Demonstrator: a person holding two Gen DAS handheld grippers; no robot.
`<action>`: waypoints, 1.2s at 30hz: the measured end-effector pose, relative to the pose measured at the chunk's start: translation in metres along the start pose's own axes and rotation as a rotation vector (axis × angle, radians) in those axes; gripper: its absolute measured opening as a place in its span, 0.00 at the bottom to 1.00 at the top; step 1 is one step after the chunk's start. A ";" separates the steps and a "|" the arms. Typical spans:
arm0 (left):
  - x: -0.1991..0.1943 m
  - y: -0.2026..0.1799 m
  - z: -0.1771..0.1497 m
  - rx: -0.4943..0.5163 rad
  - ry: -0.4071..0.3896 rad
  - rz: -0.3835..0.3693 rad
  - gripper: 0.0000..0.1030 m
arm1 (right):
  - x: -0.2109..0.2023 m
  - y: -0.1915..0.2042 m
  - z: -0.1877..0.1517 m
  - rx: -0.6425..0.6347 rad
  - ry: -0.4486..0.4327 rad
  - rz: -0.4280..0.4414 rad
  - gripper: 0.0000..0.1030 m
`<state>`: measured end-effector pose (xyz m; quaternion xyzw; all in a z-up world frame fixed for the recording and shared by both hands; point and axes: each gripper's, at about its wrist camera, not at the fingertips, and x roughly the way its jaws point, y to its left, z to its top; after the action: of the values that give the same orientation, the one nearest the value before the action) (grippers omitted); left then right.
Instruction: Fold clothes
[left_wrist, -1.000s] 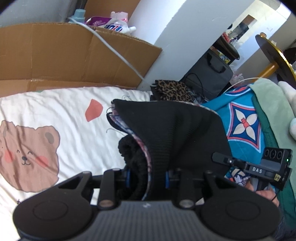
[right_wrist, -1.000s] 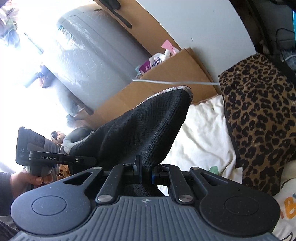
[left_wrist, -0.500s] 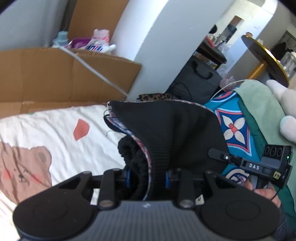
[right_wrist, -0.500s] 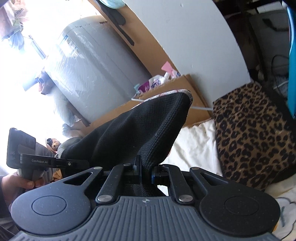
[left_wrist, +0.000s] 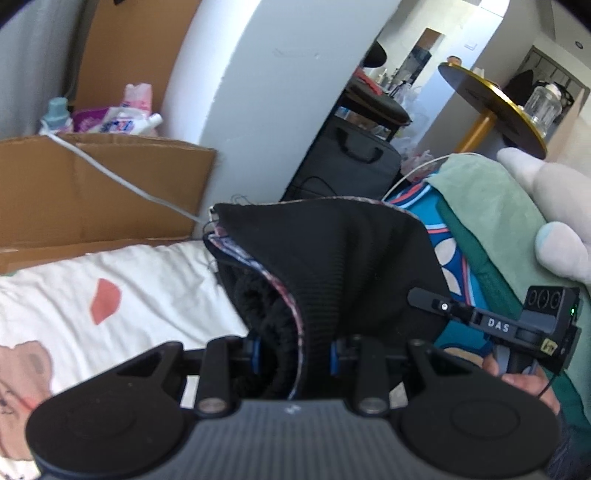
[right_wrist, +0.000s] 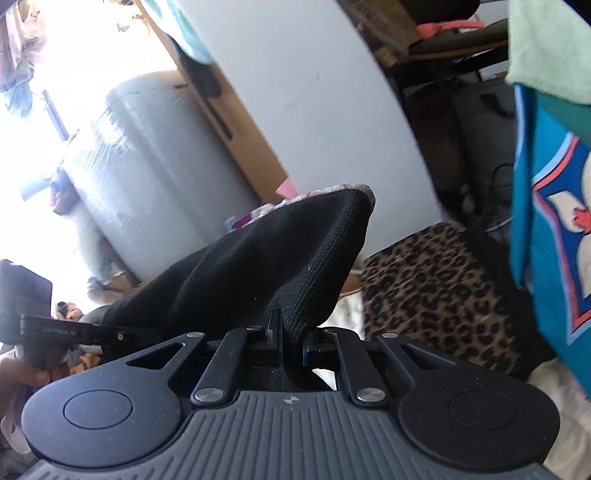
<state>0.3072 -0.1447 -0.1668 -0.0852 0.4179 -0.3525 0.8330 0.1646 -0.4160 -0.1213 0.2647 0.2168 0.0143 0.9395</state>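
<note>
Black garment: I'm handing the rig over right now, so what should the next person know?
Left gripper: shut on a bunched edge of the black garment.
Right gripper: shut on another edge of it.
The garment hangs stretched between both grippers, lifted above the bear-print sheet.
A leopard-print cloth lies beyond it, and a blue patterned cloth to the right.
Done: the garment is picked up.
Left: lay it flat on the sheet and fold it. No fold is visible yet.

I held a black knit garment (left_wrist: 332, 258) bunched and lifted in the centre of both views, its patterned pinkish lining showing along the upper edge. It rose from the lower middle, peaking toward the frame's centre, stretched taut and creased.
</note>
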 end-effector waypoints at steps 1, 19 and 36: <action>0.006 -0.001 0.001 0.001 0.000 -0.007 0.33 | -0.001 -0.003 0.001 -0.003 -0.003 -0.014 0.08; 0.079 -0.052 -0.021 -0.016 -0.034 -0.154 0.33 | -0.033 -0.057 0.011 -0.010 -0.071 -0.262 0.08; 0.131 -0.033 -0.018 -0.127 -0.083 -0.170 0.33 | 0.018 -0.092 0.036 -0.037 -0.059 -0.354 0.08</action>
<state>0.3290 -0.2525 -0.2471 -0.1876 0.3959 -0.3908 0.8095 0.1877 -0.5095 -0.1475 0.2055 0.2320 -0.1553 0.9380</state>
